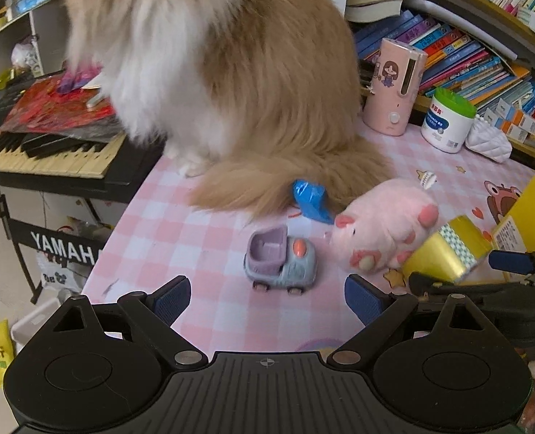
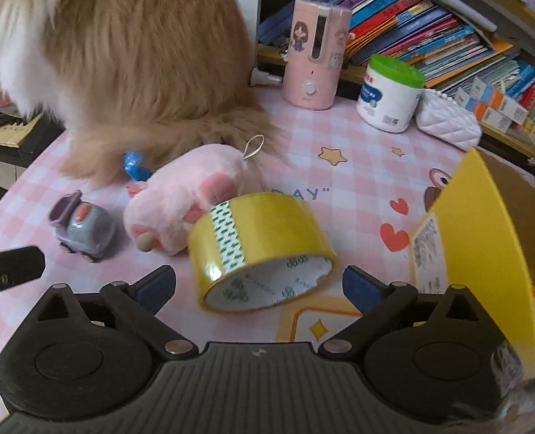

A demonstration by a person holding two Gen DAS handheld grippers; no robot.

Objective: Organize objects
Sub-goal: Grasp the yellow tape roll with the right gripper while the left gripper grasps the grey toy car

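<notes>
A small grey and purple toy car (image 1: 280, 260) stands on the pink checked tablecloth (image 1: 180, 238), just ahead of my open, empty left gripper (image 1: 267, 302). A pink plush pig (image 1: 383, 226) lies to its right, touching a yellow tape roll (image 1: 446, 253). In the right wrist view the tape roll (image 2: 260, 249) lies tilted between the open fingers of my right gripper (image 2: 258, 289); the jaws do not touch it. The plush pig (image 2: 188, 195) and the toy car (image 2: 84, 226) lie to its left. A yellow-flapped cardboard box (image 2: 484, 238) stands open at right.
A fluffy tan and white cat (image 1: 213, 72) sits on the table's far left, its tail over a blue wrapper (image 1: 311, 199). A pink humidifier (image 1: 394, 86), a green-lidded jar (image 1: 446, 121) and a white quilted pouch (image 1: 488, 143) stand before bookshelves. A keyboard (image 1: 46, 159) is left.
</notes>
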